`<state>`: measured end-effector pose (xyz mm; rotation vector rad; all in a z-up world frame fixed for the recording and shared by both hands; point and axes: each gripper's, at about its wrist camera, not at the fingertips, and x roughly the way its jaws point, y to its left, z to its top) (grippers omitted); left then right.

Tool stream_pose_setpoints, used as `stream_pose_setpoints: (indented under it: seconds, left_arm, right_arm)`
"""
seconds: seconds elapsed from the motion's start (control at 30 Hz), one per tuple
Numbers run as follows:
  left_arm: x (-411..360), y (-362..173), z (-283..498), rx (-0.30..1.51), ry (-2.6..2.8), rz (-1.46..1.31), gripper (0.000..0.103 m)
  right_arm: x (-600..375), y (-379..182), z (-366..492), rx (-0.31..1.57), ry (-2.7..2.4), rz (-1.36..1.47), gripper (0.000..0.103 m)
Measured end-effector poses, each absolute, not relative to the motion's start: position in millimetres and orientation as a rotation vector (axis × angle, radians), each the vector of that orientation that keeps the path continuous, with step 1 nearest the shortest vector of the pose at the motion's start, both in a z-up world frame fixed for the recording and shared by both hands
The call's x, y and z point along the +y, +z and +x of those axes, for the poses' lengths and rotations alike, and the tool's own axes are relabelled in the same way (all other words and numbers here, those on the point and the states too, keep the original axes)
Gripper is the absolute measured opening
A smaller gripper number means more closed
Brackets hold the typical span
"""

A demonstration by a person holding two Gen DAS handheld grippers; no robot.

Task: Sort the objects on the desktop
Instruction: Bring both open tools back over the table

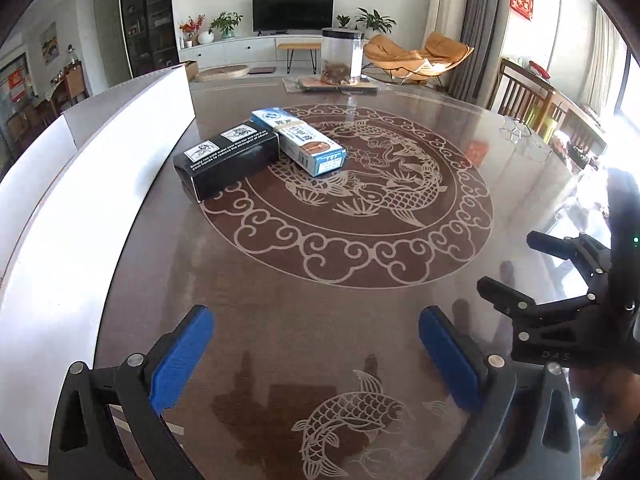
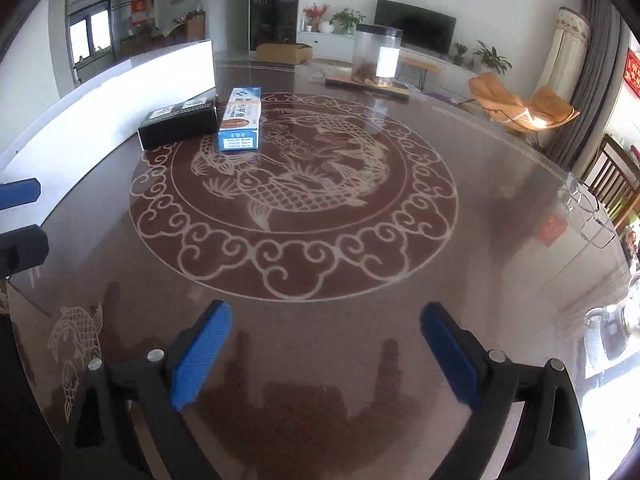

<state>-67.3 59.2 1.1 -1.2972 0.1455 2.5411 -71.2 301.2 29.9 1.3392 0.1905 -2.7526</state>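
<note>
A black box (image 1: pixel 228 164) with white labels lies on the round brown table (image 1: pixel 360 320), touching a blue and white box (image 1: pixel 300 140) beside it. Both also show in the right wrist view, the black box (image 2: pixel 178 122) and the blue box (image 2: pixel 240 120). My left gripper (image 1: pixel 316 344) is open and empty, low over the near table, well short of the boxes. My right gripper (image 2: pixel 326 344) is open and empty too. The right gripper also shows in the left wrist view (image 1: pixel 516 264) at the right edge. A left gripper's blue finger (image 2: pixel 18 194) shows at the left edge.
A long white board (image 1: pixel 80 200) stands along the table's left side, next to the black box. A clear jar (image 1: pixel 343 56) sits on a tray at the far edge. Eyeglasses (image 2: pixel 588 208) lie at the right. Chairs stand beyond the table.
</note>
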Motion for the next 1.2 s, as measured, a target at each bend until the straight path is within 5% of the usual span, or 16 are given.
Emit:
stream_pose_setpoints:
  seconds: [0.27, 0.4, 1.2]
  left_arm:
    - [56, -36, -79, 0.140, 2.583, -1.447, 0.103]
    - [55, -35, -80, 0.138, 2.619, -1.415, 0.103]
    - [31, -36, -83, 0.036, 2.741, -1.461, 0.103]
  right_arm:
    - [294, 20, -71, 0.170, -2.734, 1.352, 0.096]
    - [300, 16, -74, 0.096, -2.706, 1.391, 0.103]
    - [285, 13, -97, 0.150, -2.640, 1.363, 0.103]
